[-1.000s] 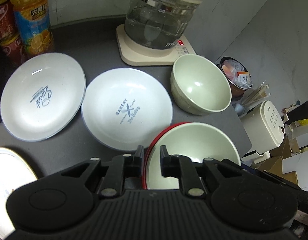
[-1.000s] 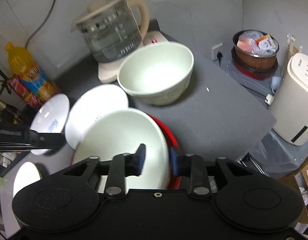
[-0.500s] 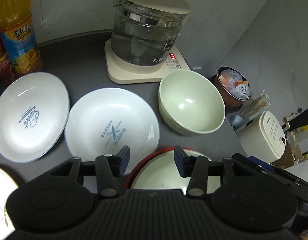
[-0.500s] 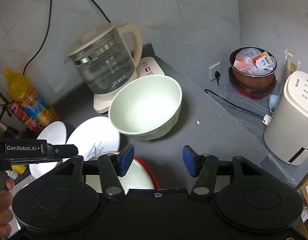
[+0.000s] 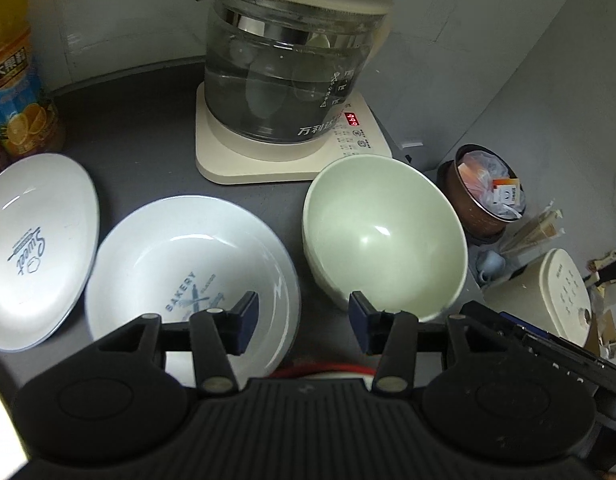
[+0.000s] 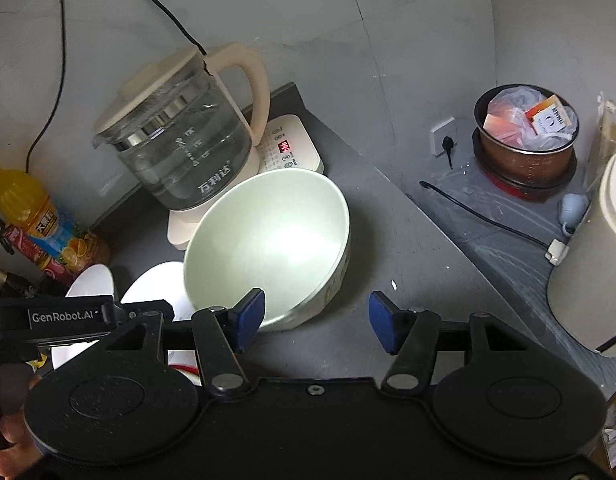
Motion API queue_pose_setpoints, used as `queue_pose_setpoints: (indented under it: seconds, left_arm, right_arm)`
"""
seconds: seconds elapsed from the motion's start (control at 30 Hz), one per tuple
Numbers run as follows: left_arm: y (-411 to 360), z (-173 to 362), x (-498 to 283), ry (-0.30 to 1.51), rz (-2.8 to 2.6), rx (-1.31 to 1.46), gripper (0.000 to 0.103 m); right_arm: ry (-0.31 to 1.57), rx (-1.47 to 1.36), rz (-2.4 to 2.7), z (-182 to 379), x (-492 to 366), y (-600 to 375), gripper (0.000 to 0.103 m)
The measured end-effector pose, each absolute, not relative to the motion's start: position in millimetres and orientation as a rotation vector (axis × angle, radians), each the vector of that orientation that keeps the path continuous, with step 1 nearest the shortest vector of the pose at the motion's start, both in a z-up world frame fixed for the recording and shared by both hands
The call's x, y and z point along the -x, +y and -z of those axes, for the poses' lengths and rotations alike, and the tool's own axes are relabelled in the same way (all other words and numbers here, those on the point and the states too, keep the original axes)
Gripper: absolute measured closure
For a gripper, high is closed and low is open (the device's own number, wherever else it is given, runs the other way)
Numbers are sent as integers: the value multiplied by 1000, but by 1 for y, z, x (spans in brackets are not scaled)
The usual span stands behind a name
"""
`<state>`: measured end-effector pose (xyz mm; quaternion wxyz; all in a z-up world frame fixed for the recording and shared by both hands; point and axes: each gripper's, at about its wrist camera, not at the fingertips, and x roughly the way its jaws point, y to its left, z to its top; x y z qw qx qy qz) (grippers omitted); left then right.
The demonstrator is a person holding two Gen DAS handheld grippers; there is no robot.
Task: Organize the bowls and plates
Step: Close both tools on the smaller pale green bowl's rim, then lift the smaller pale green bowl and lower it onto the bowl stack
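Observation:
A pale green bowl [image 5: 384,236] stands on the dark counter, also in the right wrist view [image 6: 267,248]. Left of it lie a white "Bakery" plate [image 5: 187,276] and a white "Sweet" plate [image 5: 31,248]. A red-rimmed bowl [image 5: 324,370] shows only as a sliver under my left gripper. My left gripper [image 5: 301,320] is open and empty, above the gap between the Bakery plate and the green bowl. My right gripper [image 6: 316,320] is open and empty, just in front of the green bowl's near right side.
A glass kettle [image 5: 291,76] on a cream base stands behind the green bowl. An orange juice bottle [image 5: 15,80] is at the far left. Past the counter's right edge are a brown pot [image 6: 526,140], a cream appliance [image 6: 592,264] and a black cord [image 6: 484,216].
Both grippers opened and let go of the red-rimmed bowl's rim. Both then pulled up and forward toward the green bowl, so the red-rimmed bowl slid almost out of view.

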<state>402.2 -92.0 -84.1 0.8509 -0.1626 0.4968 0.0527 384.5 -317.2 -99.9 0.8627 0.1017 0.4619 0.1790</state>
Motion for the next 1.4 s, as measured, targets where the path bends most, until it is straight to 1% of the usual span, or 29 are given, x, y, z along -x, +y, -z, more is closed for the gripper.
queue_pose_setpoints:
  seconds: [0.6,0.63,0.67,0.7,0.73,0.77,0.8,0.83,0.87,1.03,1.17,1.4]
  left_arm:
    - [-102,112,-437,1085,-184,366,56]
    - [-102,114,-439,1088,-183,367,57]
    - [-102,116,-440,1091,-180,369,59]
    - [-102,118,-442,1097,-180,374,60]
    - [-102,119,-443,1101,-180,382,62]
    - [-102,121,-444,1102,-178,391,67]
    - [-102,122,-446,1106,-170,404,71]
    - [-102,124,-447,1110,-160,419,79]
    - [-103,125,-448,1112,-154,433,81]
    - [-109,118,-445,1092,-148,412,82]
    - [-106,107,-441,1072,-129,407,88]
    - [-103,81,-424,1026,-91,388,88]
  right_arm:
    - [1070,-226,-431,134,-433,-306,46]
    - [1079,-229,-431,137,-434,-305,49]
    - [1087,-231,-430,139,-436,-305,56]
    - [1100,-235,-429,142,-438,-304,67]
    - [1114,-239,-431,145,-439,-304,71]
    - [1125,-235,-421,147,-440,-303,75]
    - [1124,-234,-420,147,-440,-303,76]
    - [1121,-225,-424,146,-440,-302,76]
    - [1119,-217,-427,144,-440,-301,76]
    - [1060,-207,-421,130,-435,-303,76]
    - [1035,-225,-414,118,-432,-306,76]
    - [978,-242,-397,96,-414,-306,76]
